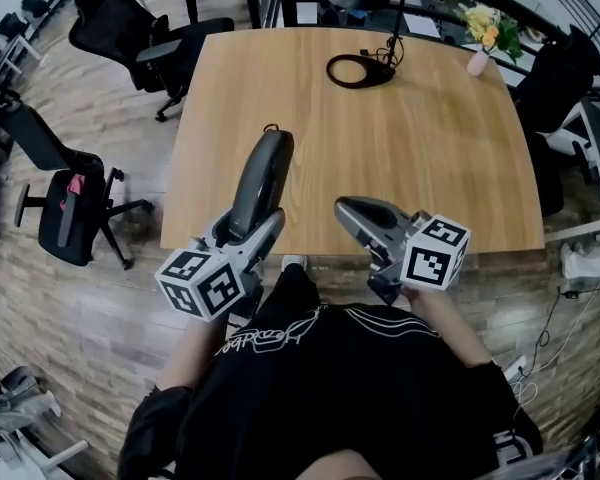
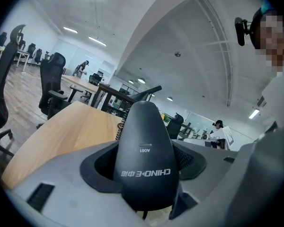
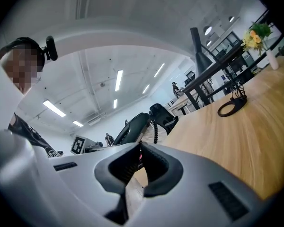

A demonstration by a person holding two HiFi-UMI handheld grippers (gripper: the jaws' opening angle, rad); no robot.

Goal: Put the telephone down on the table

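With my left claw [image 1: 252,226] clamped on the telephone [image 1: 263,173], which is tilted up over the near edge of the desk [image 1: 430,148], and my right claw [image 1: 352,211] closed and empty, I fear releasing here lets it tip off or its coiled cord [image 3: 155,130] drag it.

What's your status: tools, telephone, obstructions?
Left tool shut on telephone; right tool shut, empty. Telephone aloft over table near edge. Lamp base far side.

A black office chair [image 1: 115,18] stands left, a flower vase [image 1: 477,62] right.
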